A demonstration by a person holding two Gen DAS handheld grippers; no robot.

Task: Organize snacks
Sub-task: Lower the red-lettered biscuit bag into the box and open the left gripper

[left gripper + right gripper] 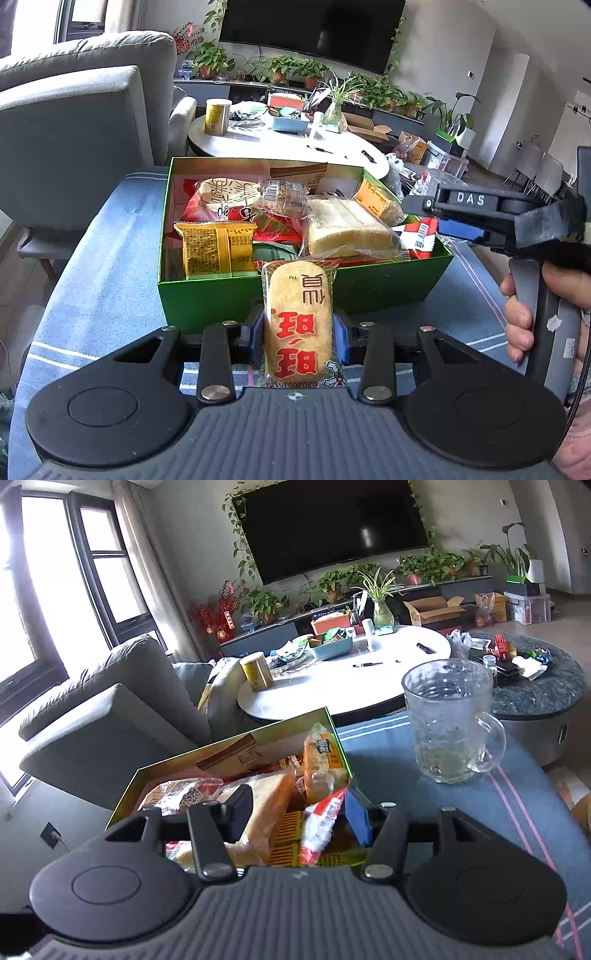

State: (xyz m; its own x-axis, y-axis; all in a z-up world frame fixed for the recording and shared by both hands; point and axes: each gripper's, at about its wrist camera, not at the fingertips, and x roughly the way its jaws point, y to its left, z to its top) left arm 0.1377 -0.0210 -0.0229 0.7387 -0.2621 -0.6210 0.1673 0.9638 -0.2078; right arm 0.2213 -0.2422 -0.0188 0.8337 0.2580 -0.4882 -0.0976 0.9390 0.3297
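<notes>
The left gripper (299, 328) is clenched on a rice cracker packet (298, 321) just near of the green box (388, 284), likely to drop it in, while the right gripper (299, 812) hangs released over the snacks inside.

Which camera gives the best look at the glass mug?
The right wrist view: the glass mug stands whole and unobstructed on the blue cloth, handle to the right, beside the green box. The left wrist view does not show it at all.
</notes>
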